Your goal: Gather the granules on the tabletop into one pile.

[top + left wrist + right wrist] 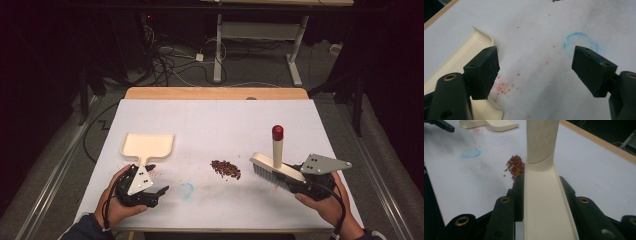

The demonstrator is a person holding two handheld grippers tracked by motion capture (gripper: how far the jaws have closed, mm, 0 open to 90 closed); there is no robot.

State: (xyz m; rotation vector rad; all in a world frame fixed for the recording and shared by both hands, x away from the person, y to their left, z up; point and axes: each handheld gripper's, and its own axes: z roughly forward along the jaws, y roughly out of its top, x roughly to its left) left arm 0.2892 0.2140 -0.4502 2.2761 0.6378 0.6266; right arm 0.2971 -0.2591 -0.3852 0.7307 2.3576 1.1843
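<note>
Spreading wide under everything is one bench (215, 125) with a white top and a strip of bare wood along its far edge. Taking the single heap of red beans (225, 169) as the mark: broad bare white lies beyond it up to the far edge, and a narrower bare band runs between it and the near edge.

One cream dustpan (147, 146) lies well to the left of the beans, its mouth facing away from the person and its short handle toward the near edge; open bench separates it from the heap and from the left edge.

One cream brush (276, 167) sits just right of the beans, bristles down and close to the heap, its red-capped handle standing upright.

Two grippers are in use. The right hand-held gripper (305, 186), right of the beans and near the right edge, is clamped on the brush's back, both jaws pressed against its sides. The left hand-held gripper (150, 172), left of the beans at the dustpan's handle, has its jaws standing well apart with nothing between them, one pad just beside the pan's rim.

One faint blue ring (186, 189) marks the bench left of the beans, toward the near edge.
</note>
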